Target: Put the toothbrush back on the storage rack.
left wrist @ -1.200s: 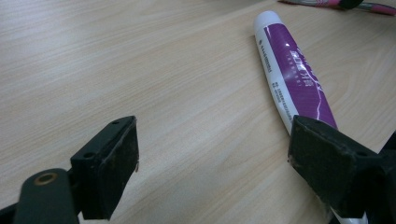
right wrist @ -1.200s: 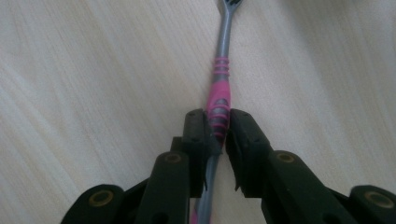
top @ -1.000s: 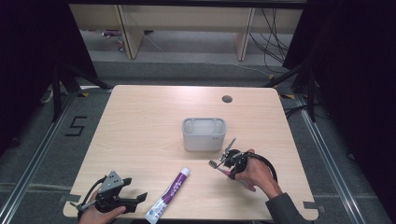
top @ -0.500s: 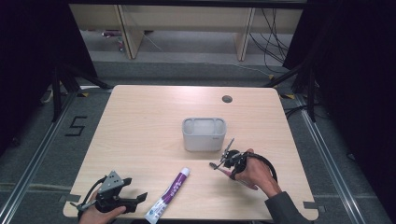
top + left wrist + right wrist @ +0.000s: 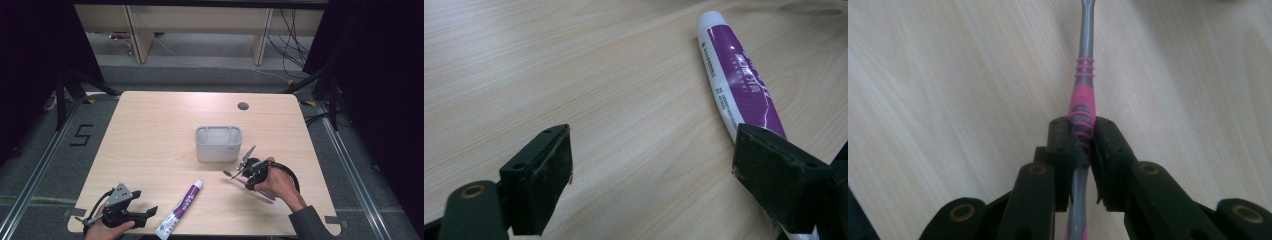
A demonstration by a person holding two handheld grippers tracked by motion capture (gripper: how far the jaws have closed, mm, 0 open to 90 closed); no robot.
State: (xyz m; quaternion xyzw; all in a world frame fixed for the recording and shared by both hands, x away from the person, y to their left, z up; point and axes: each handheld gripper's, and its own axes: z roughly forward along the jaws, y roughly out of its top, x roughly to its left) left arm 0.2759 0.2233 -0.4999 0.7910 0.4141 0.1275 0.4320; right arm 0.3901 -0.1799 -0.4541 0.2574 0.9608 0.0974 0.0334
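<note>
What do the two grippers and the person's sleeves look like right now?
Both grippers are black. The left gripper carries a grey three-cornered plate; its jaws end in flat, worn dark pads. The right gripper has brass-coloured pivot rings and a black cable looping behind. A dark sleeve covers the right forearm.

high view: from above the near edge, facing forward and down over the whole table (image 5: 150, 125). gripper views: riding low and close over the wood, each looking along its own jaws. shared by high and left gripper views: the toothpaste tube (image 5: 180, 208) (image 5: 739, 85) near the front.
</note>
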